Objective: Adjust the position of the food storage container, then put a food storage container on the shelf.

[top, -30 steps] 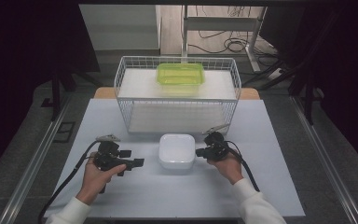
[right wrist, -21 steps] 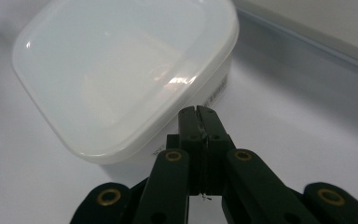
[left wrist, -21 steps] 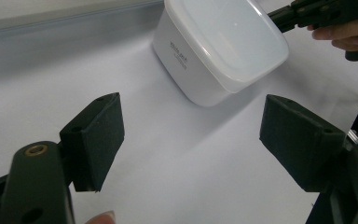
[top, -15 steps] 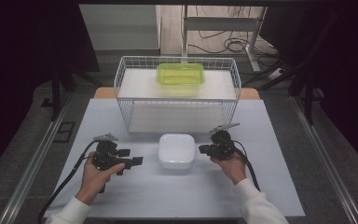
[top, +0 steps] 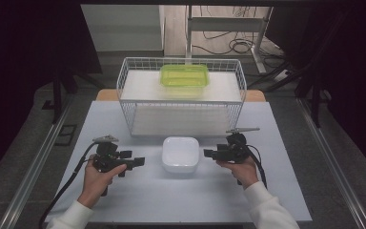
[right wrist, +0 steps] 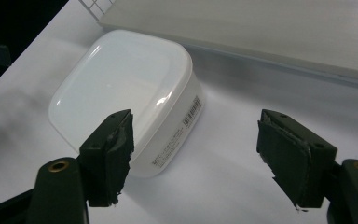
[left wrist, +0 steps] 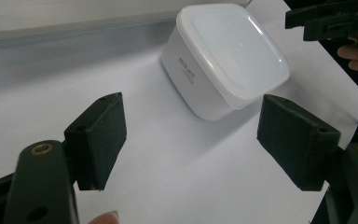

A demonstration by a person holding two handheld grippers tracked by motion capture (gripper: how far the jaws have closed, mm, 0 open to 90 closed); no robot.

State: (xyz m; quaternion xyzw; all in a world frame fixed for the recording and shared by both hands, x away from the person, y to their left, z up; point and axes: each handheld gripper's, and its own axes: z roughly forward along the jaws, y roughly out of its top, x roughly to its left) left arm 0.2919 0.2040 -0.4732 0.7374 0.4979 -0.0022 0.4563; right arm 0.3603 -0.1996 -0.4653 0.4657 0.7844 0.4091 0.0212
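Left hand (top: 96,177): enters from the near edge in a white sleeve; it grips the left gripper from below
Left gripper (top: 138,161): low over the table, near-left of the white container; jaws stand wide with nothing between them; in the left gripper view its black pads (left wrist: 100,135) frame bare tabletop, the container lying beyond them and apart
Right hand (top: 240,170): comes in from the near edge, also white-sleeved; it holds the right gripper, whose tip points left toward the container
Right gripper (top: 208,153): just right of the container, not touching it; its jaws have just been opening and now stand wide, nothing between them; in the right gripper view the container sits beyond the left pad (right wrist: 113,149), clear of both
White container (top: 181,153): square with rounded corners, white lid on; it rests flat on the table between the two grippers, near the table's middle; a small label shows on one side wall (right wrist: 190,115)
Table (top: 286,191): pale grey top; bare around the container
Wire basket (top: 128,90): white, stands on the far half of the table, beyond the container and apart from it
Green container (top: 184,76): translucent, lidded; sits inside the basket toward its far side
Floor beyond: cables lie behind the table
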